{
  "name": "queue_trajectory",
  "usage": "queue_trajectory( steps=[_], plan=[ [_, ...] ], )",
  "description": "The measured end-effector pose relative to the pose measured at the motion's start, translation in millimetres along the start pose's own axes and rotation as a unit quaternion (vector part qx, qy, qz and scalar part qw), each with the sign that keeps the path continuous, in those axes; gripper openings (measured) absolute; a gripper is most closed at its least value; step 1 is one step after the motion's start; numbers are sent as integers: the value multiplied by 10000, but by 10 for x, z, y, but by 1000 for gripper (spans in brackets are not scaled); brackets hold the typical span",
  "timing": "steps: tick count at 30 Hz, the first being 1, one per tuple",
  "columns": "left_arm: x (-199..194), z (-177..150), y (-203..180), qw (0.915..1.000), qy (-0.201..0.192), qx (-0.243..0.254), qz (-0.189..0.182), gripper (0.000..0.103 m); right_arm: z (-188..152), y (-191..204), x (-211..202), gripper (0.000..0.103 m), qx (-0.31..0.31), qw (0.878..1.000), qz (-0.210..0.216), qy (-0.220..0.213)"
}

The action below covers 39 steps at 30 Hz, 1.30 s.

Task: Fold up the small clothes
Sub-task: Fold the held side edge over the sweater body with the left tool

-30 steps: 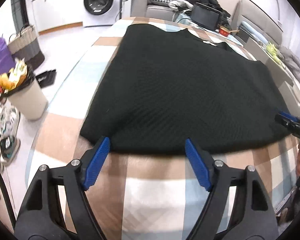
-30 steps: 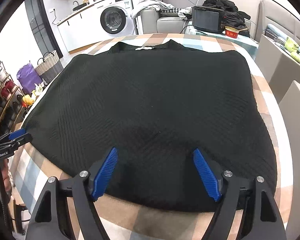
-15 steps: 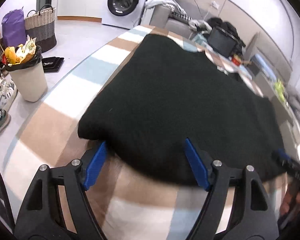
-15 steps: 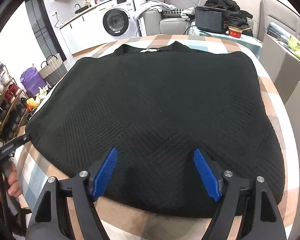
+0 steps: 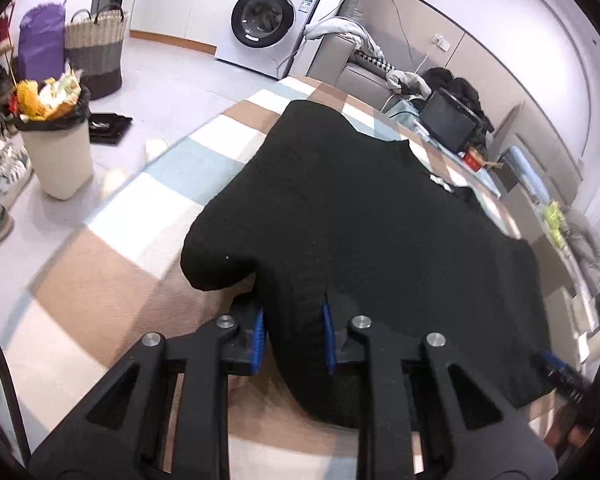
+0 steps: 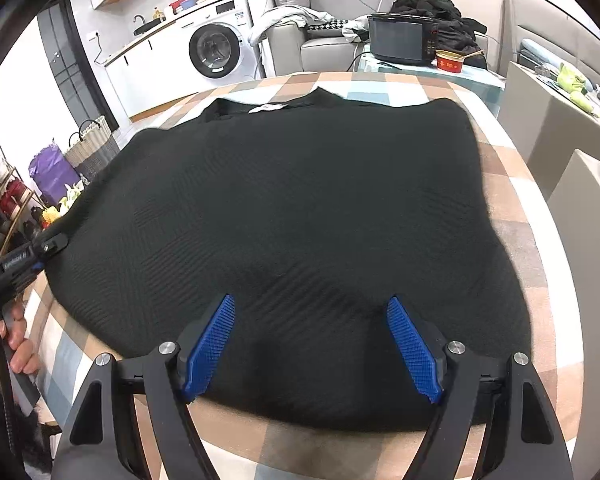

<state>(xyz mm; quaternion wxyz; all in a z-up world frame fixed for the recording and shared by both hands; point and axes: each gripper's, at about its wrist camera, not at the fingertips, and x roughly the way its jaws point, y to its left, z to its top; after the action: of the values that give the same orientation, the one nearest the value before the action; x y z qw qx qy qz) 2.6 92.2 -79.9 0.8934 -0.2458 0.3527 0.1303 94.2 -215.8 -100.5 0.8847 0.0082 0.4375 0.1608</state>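
**Left gripper pinches the hem while the right waits**

Since a second ago the left gripper (image 5: 292, 334) has pushed in over the near edge of the black knitted sweater (image 5: 380, 232) and its jaws, wide apart then, are closing with a ridge of the fabric bunched up between the blue pads. From where I stand the pads seem to press the knit already, and the cloth humps up on both sides of them.

The sweater lies spread flat on the bench covered by a tan, white and pale-blue checked cloth (image 5: 148, 216), its neckline with the small white label at the far side and its hem near the person. That layout suits a fold from the hem toward the collar, which is why both grippers work the near edge.

The right gripper (image 6: 310, 344) hovers over the hem further right, its blue pads standing well apart with nothing clamped. I judge it is waiting to take its own corner so the two can lift the edge evenly.
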Motion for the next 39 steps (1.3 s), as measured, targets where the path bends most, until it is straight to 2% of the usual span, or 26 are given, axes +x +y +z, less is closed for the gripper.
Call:
queue_trajectory(
  steps=[2,5,8,11,14,17,19,20,21,22,24,26,27,28,32,34,35,36,38,39],
  plan=[
    [-76,-1,-37,9999,-71,106,6,19,2,-29,15,80,92,9999,91,10],
    [-184,68,-272,9980,-347,531,13,18,16,-9,23,80,95,9999,78,-15],
    [-277,191,-660,9911,-643,1148,-201,18,23,2,-14,80,118,9998,113,-69],
    [-328,241,-1173,9766,-798,1849,-750,17,5,-30,-99,80,146,9997,101,-153],
    [-332,186,-1641,9611,-786,2284,-1341,16,-7,-133,-185,80,266,9994,14,-225],
    [-230,-27,-2137,9404,-394,2735,-1981,16,-50,-254,-275,80,426,9987,-112,-257],
    [-36,-270,-2426,9214,228,3149,-2267,19,-106,-333,-355,80,518,9980,-229,-284],
    [53,-382,-2514,9143,545,3300,-2286,20,-127,-391,-393,80,598,9973,-305,-299],
    [119,-449,-2552,9091,772,3383,-2305,24,-142,-447,-425,80,671,9966,-368,-300],
    [200,-547,-2569,9003,1124,3482,-2358,29,-158,-497,-456,80,743,9959,-427,-295],
    [187,-629,-2483,8938,1331,3399,-2604,36,-182,-597,-523,81,863,9945,-517,-292],
    [120,-620,-2360,8970,1285,3283,-2666,54,-197,-658,-581,81,923,9936,-572,-324],
    [77,-581,-2299,9011,1209,3213,-2650,67,-198,-678,-606,81,941,9933,-573,-346],
    [4,-521,-2199,9072,1041,3079,-2671,72,-190,-686,-625,80,954,9932,-552,-360],
    [-96,-414,-1905,9282,787,2762,-2367,73,-123,-619,-674,80,847,9947,-387,-433],
    [-19,-358,-1789,9408,729,2619,-2026,73,-91,-569,-699,80,813,9951,-265,-490],
    [-1,-352,-1754,9432,755,2583,-1946,73,-76,-547,-709,80,819,9953,-146,-494],
    [56,-364,-1749,9442,835,2533,-1933,73,-62,-522,-715,80,829,9953,-26,-492],
    [121,-423,-1773,9400,993,2516,-2078,73,-37,-471,-713,80,817,9953,105,-504],
    [128,-484,-1822,9341,1057,2663,-2132,73,-22,-443,-709,80,808,9953,139,-524]
  ],
)
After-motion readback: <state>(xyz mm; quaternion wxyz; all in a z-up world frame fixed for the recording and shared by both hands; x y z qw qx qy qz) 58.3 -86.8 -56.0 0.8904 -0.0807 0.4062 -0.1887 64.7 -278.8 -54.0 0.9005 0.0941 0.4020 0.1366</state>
